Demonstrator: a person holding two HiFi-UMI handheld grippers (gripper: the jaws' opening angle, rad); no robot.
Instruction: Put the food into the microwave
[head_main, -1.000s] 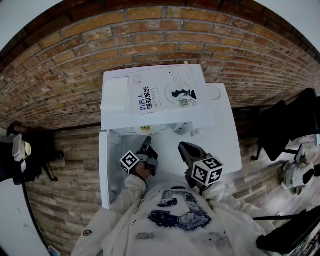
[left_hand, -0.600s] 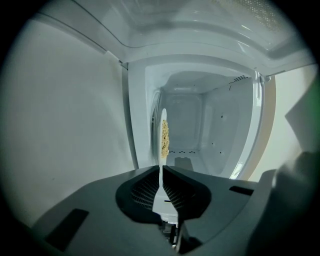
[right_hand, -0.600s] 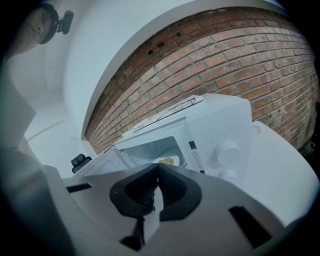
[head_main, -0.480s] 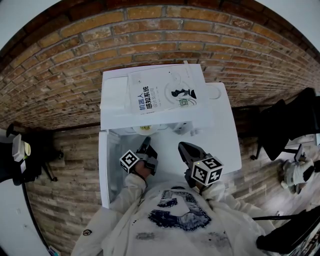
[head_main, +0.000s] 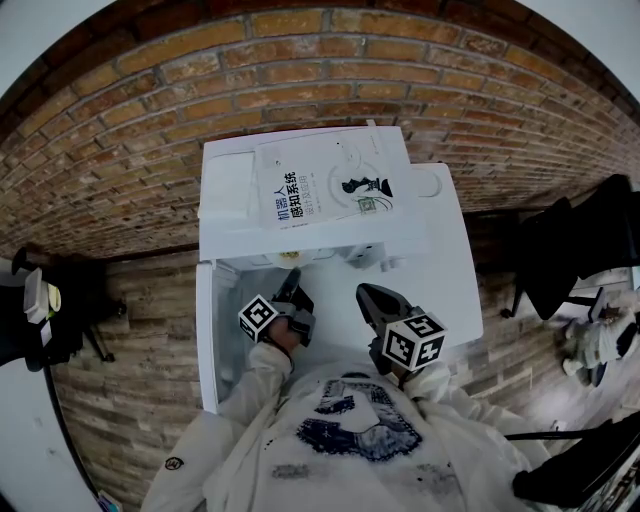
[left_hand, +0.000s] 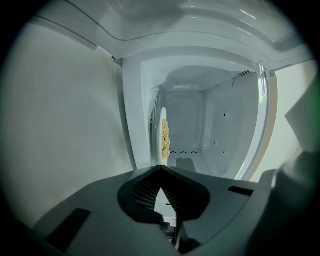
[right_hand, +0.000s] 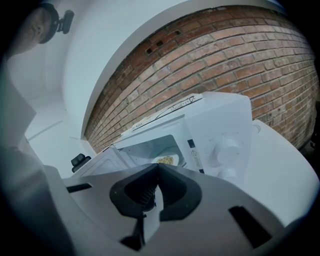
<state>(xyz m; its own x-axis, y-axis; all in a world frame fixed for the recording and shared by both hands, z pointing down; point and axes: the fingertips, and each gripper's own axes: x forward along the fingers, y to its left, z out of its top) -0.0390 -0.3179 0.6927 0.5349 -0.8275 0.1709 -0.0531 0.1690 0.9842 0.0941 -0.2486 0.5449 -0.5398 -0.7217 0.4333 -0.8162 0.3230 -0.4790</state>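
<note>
**STATUS: FOOD INSIDE MICROWAVE**

Your left tool (head_main: 289, 287) has its jaws together with nothing between them. It points into the cavity (left_hand: 210, 127) of the microwave (head_main: 228, 190). The food (left_hand: 164, 140) (a yellowish heap) sits inside that cavity. Your right tool (head_main: 364, 293) is likewise closed and empty, held in front of the microwave above the table (head_main: 458, 300). The door (head_main: 206, 335) stands open at the left. A book (head_main: 325, 190) lies on the microwave's top.
</note>
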